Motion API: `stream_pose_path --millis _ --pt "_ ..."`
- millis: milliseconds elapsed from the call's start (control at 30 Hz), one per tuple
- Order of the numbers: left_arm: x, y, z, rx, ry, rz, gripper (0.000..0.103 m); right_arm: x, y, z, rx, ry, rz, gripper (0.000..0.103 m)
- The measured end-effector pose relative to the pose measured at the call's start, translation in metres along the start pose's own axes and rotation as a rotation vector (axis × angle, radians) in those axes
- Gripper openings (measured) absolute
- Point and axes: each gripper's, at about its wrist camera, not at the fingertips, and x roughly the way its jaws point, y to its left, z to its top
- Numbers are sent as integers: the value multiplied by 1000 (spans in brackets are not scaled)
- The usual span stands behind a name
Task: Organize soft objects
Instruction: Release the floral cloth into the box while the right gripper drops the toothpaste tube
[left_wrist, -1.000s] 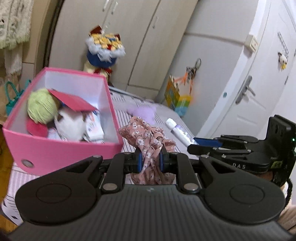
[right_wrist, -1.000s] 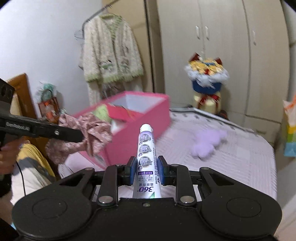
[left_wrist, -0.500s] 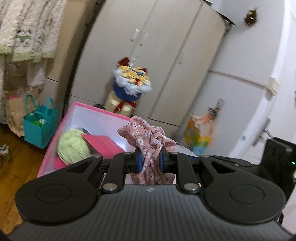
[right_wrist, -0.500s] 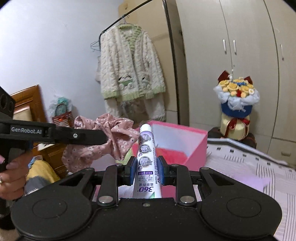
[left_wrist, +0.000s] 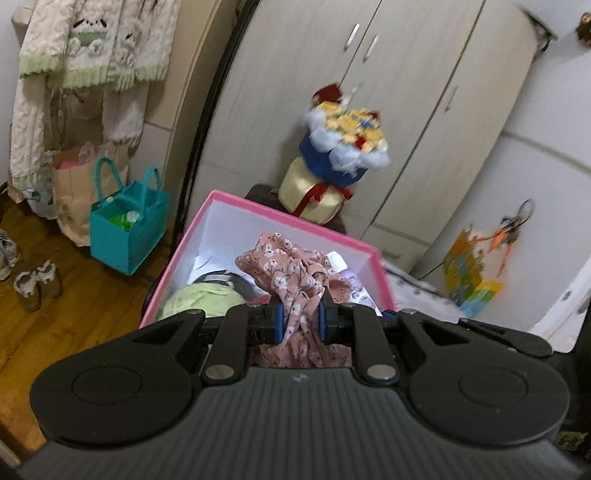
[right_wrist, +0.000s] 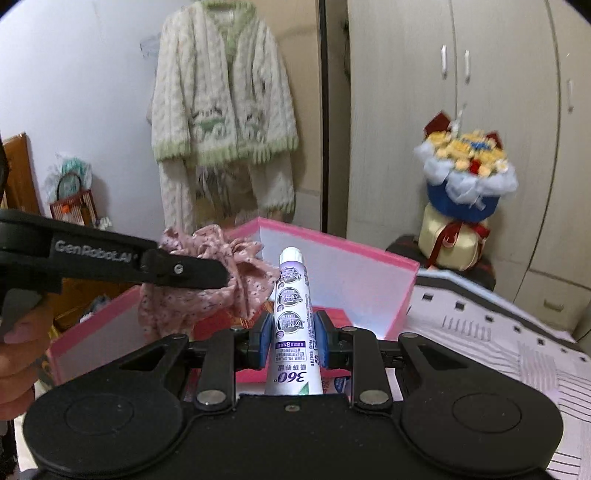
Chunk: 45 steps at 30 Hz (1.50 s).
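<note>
My left gripper (left_wrist: 300, 320) is shut on a pink floral cloth (left_wrist: 295, 273) and holds it over the open pink box (left_wrist: 295, 218). The cloth (right_wrist: 207, 280) and the left gripper (right_wrist: 221, 275) also show in the right wrist view, above the box (right_wrist: 369, 254). My right gripper (right_wrist: 292, 338) is shut on a white and purple tube (right_wrist: 293, 314), upright over the box's near side. The tube's tip (left_wrist: 351, 280) shows beside the cloth in the left wrist view. A green yarn ball (left_wrist: 199, 299) and other items lie in the box.
A flower bouquet (left_wrist: 340, 147) stands behind the box by the wardrobe (left_wrist: 406, 92). A teal bag (left_wrist: 125, 229) and a paper bag sit on the wooden floor at left. A knitted cardigan (right_wrist: 225, 110) hangs on the wall. The striped bed sheet (right_wrist: 498, 343) lies at right.
Both grippers have moved closer over the pink box with their loads still held. The cloth and the tube now hang above the box's inside.
</note>
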Motion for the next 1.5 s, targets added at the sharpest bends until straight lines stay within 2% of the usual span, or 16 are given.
stream_pose_path --millis 100,300,333,367,400,433,533,600,733,900,1233,1367,1500 --pt "13 5 -1 0 31 24 17 17 1 1 -8 46 -10 29" --pt "16 9 -10 -28 52 7 21 33 7 -4 -53 98 -52 30" --pt "14 7 -11 -28 52 -3 24 32 8 -6 -59 97 -57 30" --pt "13 5 -12 -22 52 -3 34 30 7 -6 -53 94 -50 31" --pt "13 3 -14 -16 52 0 42 27 5 -7 -37 92 -34 38" --pt "11 0 -16 -7 48 1 43 24 5 -7 -26 85 -20 42" --pt "2 -7 -20 29 34 21 49 10 11 -10 -46 64 -37 52" --pt "-6 -10 -22 48 12 40 55 -3 16 -12 -68 52 -25 53" --pt "-28 -17 -25 96 -20 63 57 -29 20 -17 -64 44 11 58" --pt "-55 -24 -29 132 -43 56 61 -56 22 -22 -64 32 6 64" --pt "-102 -48 -46 217 -31 8 65 -114 31 -40 -127 20 -63 71" --pt "-120 -62 -55 263 -28 -21 67 -142 32 -49 -145 12 -64 74" --pt "-134 -78 -65 302 -20 -74 71 -169 28 -59 -147 0 -50 87"
